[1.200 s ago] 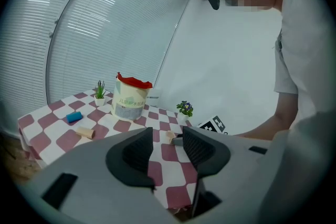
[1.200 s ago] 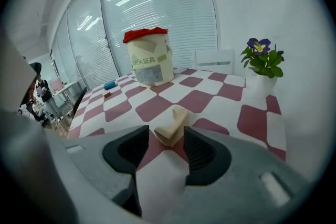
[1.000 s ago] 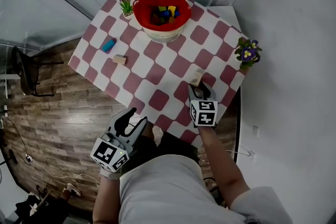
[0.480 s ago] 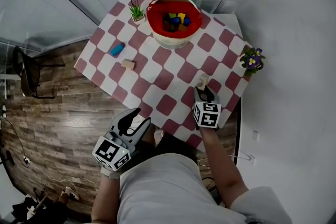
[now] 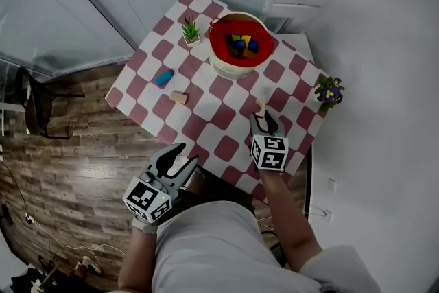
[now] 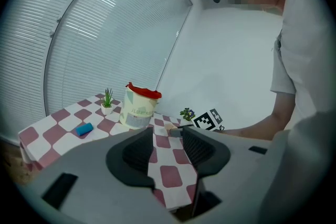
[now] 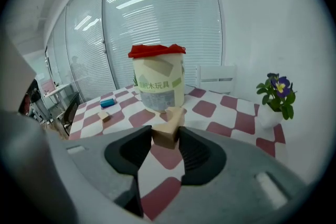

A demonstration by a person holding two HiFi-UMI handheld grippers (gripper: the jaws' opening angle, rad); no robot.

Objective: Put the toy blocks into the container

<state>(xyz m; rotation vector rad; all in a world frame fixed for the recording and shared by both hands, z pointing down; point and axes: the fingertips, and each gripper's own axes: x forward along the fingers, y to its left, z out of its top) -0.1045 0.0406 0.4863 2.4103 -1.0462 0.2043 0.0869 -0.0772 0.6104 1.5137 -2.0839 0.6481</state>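
Left gripper (image 5: 186,154), nearest, hangs off the table's 6 o'clock edge. Its jaws stand a little apart with nothing between them, only checkered cloth showing through the gap. Much as a second ago.

Right gripper (image 5: 263,119) is where the change is. A second ago its tips sat down at a tan block (image 5: 260,106) on the cloth. Now the jaws are clamped on that block's sides and it rides up off the table (image 5: 206,123), edged toward 12 o'clock. Judgement: pick done, carry begun — drop into the container (image 5: 240,48) comes next, at about 11 o'clock from the gripper and well apart.

Count:
- Grippers: two, one loaded.
- Blocks outside the container: three. One is held. A second tan block (image 5: 179,97) lies at 9 to 10 o'clock of the right gripper, and a blue block (image 5: 163,77) just beyond it at 10 o'clock.
- Blocks inside the red-lined container: several — yellow, blue and dark — too bunched to number.
- Containers: one.
- Potted plants: two, a purple flower (image 5: 328,90) at 2 o'clock and a green sprig (image 5: 190,31) beside the container.
- White chair (image 5: 298,0): one, beyond the table's far edge.
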